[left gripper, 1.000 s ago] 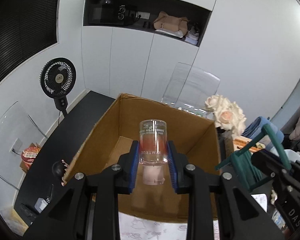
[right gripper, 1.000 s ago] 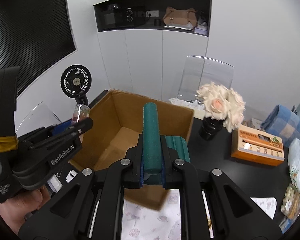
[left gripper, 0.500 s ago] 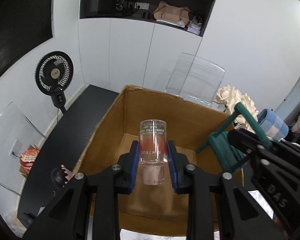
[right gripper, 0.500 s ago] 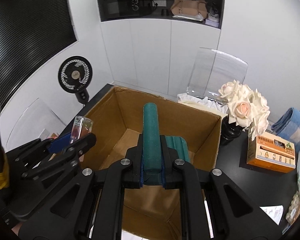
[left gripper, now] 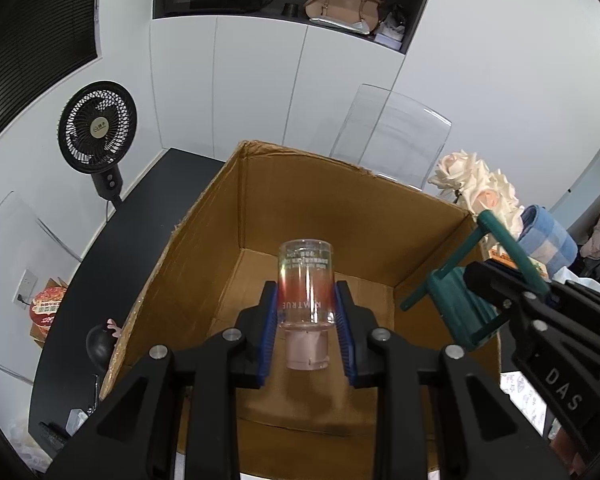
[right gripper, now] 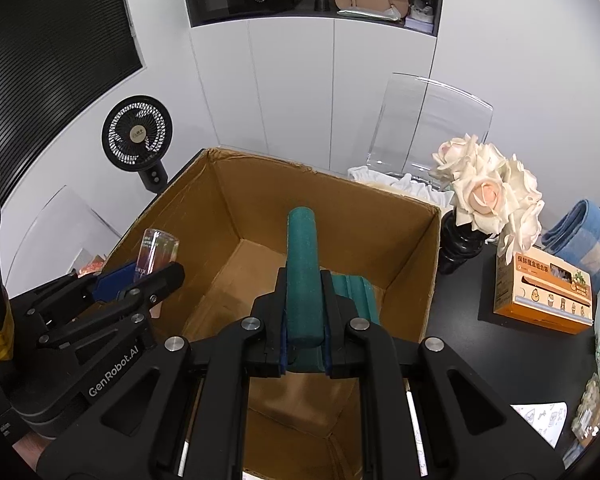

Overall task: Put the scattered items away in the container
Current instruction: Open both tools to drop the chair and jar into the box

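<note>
An open cardboard box (left gripper: 204, 240) (right gripper: 416, 264) stands on the black table, its brown floor bare. My left gripper (left gripper: 306, 308) is shut on a clear bottle (left gripper: 306, 280) with a pink tint and a pale cap, held over the box interior. That bottle (right gripper: 156, 252) shows at the left in the right wrist view, above the box's left wall. My right gripper (right gripper: 304, 320) is shut on a dark green roller tool (right gripper: 302, 256), also over the box. The same green tool (left gripper: 466, 304) appears at the right in the left wrist view.
A vase of pale roses (right gripper: 488, 196) stands by the box's right wall. An orange carton (right gripper: 544, 292) and a blue checked cloth (right gripper: 584, 236) lie further right. A black fan (left gripper: 98, 128) stands at the left, a clear chair (left gripper: 392, 136) behind the box.
Both grippers have moved forward and lower over the box with their loads. The box fills more of each view, and the right gripper with the green tool has come in at the box's right side.
</note>
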`<action>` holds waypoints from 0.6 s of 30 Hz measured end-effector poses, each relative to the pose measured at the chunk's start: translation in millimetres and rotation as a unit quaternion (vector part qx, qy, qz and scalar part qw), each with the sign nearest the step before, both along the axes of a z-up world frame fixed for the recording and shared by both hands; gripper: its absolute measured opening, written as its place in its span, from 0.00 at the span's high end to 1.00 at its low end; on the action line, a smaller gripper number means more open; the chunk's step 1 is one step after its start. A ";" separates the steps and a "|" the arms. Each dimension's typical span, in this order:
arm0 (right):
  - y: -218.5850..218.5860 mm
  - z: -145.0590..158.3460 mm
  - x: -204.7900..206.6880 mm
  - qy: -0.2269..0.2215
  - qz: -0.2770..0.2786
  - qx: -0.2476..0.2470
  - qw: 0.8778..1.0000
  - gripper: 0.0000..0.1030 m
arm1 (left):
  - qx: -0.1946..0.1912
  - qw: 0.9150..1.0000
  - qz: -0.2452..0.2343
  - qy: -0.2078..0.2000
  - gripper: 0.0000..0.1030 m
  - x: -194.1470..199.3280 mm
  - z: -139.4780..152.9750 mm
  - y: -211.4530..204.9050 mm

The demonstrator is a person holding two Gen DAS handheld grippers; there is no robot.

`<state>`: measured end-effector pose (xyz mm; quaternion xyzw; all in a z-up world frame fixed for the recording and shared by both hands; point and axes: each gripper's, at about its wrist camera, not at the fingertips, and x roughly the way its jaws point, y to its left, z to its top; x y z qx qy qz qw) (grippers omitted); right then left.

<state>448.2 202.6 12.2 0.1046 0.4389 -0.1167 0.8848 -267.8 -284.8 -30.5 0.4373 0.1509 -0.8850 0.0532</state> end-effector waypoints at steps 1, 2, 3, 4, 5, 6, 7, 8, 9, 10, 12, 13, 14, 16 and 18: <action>1.3 0.6 -0.4 0.001 0.001 -0.003 1.000 0.87 | -0.001 1.000 0.003 -0.005 0.73 -0.6 -0.9 -1.2; 2.7 1.2 -0.9 0.002 0.003 -0.006 1.000 0.86 | -0.002 1.000 0.005 -0.006 0.71 -0.3 -1.3 -1.5; 4.5 2.1 -1.7 0.003 0.005 -0.010 1.000 0.83 | -0.002 1.000 0.005 -0.005 0.67 -0.5 -1.2 -2.0; 6.1 3.6 -3.1 0.001 0.006 -0.012 1.000 0.68 | -0.004 1.000 0.009 -0.005 0.55 0.1 -1.3 -2.8; 7.1 5.5 -5.0 -0.002 0.003 -0.016 1.000 0.47 | -0.005 1.000 0.014 -0.006 0.43 0.8 -1.4 -3.6; 6.5 8.2 -8.1 -0.009 -0.007 -0.025 1.000 0.41 | -0.006 1.000 0.024 -0.011 0.38 1.5 -1.1 -5.0; 5.5 10.7 -10.9 -0.014 -0.016 -0.033 0.999 0.29 | -0.006 0.999 0.035 -0.015 0.29 2.2 -0.8 -6.4; 3.2 12.5 -12.9 -0.017 -0.025 -0.034 0.999 0.24 | 0.000 0.999 0.040 -0.012 0.21 3.5 0.0 -9.1; 0.2 13.9 -14.4 -0.020 -0.031 -0.030 0.999 0.13 | 0.004 0.999 0.047 -0.006 0.17 5.4 2.2 -11.7; -2.0 14.8 -15.2 -0.021 -0.033 -0.025 0.999 0.04 | 0.002 0.999 0.051 -0.003 0.11 6.9 4.0 -12.3; -3.3 16.3 -15.4 -0.018 -0.034 -0.026 0.999 0.00 | -0.005 0.998 0.055 -0.001 0.03 8.6 6.1 -13.6; -3.6 17.1 -15.5 -0.017 -0.035 -0.028 0.999 0.00 | -0.010 0.998 0.056 -0.001 0.01 8.9 6.4 -14.3; -3.5 18.0 -15.4 -0.015 -0.037 -0.032 0.999 0.00 | -0.015 0.998 0.055 0.003 0.01 9.7 8.3 -12.7; -3.5 20.0 -15.1 -0.012 -0.039 -0.037 0.998 0.00 | -0.018 0.998 0.056 0.007 0.01 11.7 8.6 -12.6; -3.7 22.5 -15.9 -0.015 -0.040 -0.036 0.998 0.00 | -0.016 0.998 0.055 0.009 0.01 12.8 8.7 -13.8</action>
